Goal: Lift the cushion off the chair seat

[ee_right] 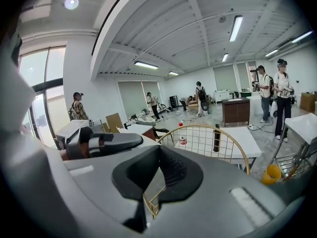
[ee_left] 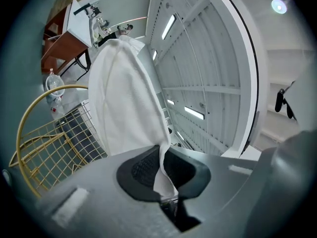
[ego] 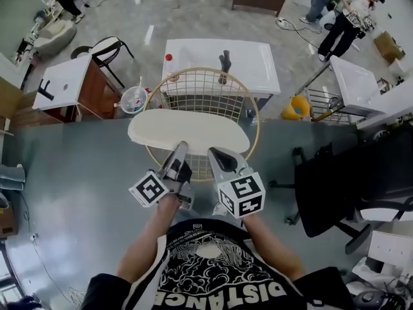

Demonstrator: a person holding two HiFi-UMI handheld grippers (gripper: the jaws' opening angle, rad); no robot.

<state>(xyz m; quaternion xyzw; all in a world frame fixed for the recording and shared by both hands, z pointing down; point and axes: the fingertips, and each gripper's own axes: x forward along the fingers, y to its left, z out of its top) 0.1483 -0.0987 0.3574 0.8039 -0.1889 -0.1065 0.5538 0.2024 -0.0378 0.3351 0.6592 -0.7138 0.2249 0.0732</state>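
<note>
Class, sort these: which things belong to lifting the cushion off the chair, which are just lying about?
Job: white oval cushion; round gold wire chair; left hand-held gripper.
Lying about: white rectangular table; black office chair.

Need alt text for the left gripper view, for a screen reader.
The left gripper is shut on a fold of the white cushion, which rises ahead of it. A gold wire chair shows lower left; a ceiling with strip lights fills the right.

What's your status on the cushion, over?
Left tool shut on cushion edge. Right tool jaws together, hold unclear. Cushion held above wire chair. Nothing in the way.
</note>
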